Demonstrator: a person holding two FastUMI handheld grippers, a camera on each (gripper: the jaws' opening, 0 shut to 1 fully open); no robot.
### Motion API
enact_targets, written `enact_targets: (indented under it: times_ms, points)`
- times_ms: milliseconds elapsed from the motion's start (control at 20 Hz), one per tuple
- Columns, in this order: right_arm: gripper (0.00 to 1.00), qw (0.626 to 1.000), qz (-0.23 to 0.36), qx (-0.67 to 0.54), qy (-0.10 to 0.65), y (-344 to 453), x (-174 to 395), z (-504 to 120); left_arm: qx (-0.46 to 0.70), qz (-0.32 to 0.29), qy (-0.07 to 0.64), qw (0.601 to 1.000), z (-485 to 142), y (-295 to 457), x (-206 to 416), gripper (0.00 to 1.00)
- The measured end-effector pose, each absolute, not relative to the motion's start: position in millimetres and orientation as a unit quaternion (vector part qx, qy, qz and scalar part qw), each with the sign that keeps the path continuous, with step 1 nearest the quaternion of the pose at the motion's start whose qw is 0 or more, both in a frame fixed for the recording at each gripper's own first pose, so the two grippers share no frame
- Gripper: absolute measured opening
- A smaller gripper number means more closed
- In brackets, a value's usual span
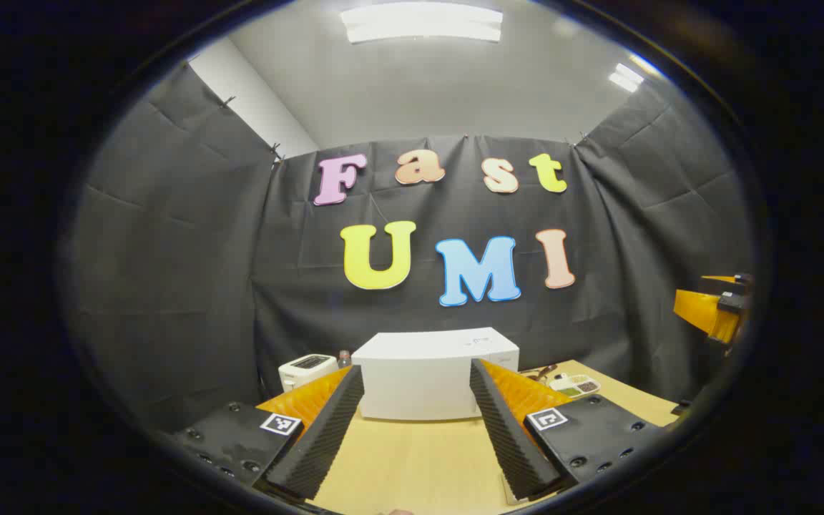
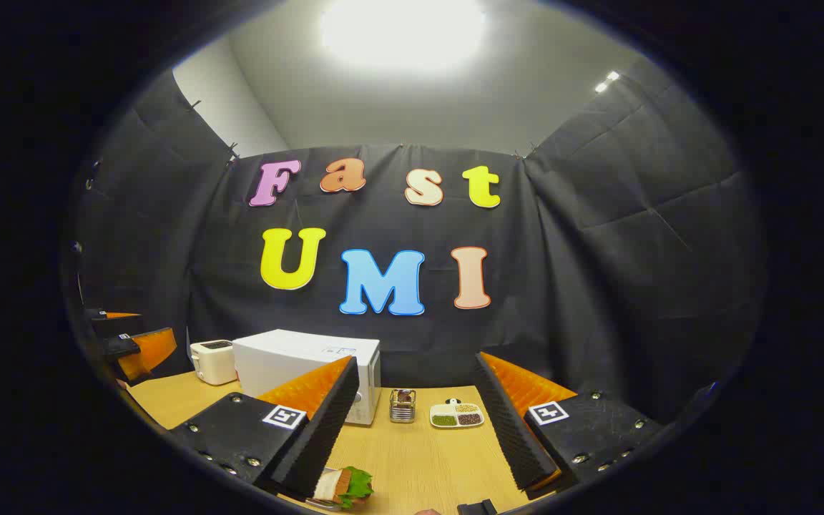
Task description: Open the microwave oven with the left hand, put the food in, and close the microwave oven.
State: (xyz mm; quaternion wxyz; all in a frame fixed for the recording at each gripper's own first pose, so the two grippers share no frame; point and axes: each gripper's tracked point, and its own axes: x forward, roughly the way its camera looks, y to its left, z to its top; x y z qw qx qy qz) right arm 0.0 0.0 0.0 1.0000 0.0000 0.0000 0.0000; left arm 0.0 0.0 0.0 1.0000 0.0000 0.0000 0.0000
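Note:
A white microwave oven (image 1: 419, 375) stands on the wooden table with its door closed, straight ahead of my left gripper (image 1: 415, 370). That gripper is open, holds nothing, and is some way short of the oven. In the right gripper view the microwave oven (image 2: 297, 361) sits to the left. A sandwich with lettuce (image 2: 344, 486) lies on the table low in this view, just beside the left finger of my right gripper (image 2: 413, 363), which is open and holds nothing. Each gripper shows at the edge of the other's view: the right gripper (image 1: 712, 311) and the left gripper (image 2: 133, 347).
A white toaster (image 1: 307, 370) (image 2: 213, 361) stands left of the microwave, with a small jar (image 1: 344, 356) behind it. Right of the oven are a small metal holder (image 2: 403, 405) and a divided dish of condiments (image 2: 457, 415) (image 1: 575, 386). Black cloth walls surround the table (image 2: 426, 458).

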Motion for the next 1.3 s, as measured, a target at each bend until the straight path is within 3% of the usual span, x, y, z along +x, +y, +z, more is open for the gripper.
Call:
enact_targets:
  times_ms: [850,1300]
  points:
    - [0.97,1.0,0.016,0.006,0.018,-37,10,-17,0.001,0.016,0.008,1.0,-7,-46,7,1.0]
    - [0.97,0.999,0.042,0.006,-0.008,-40,22,-7,-0.012,0.01,-0.01,1.0,0,-75,64,1.0]
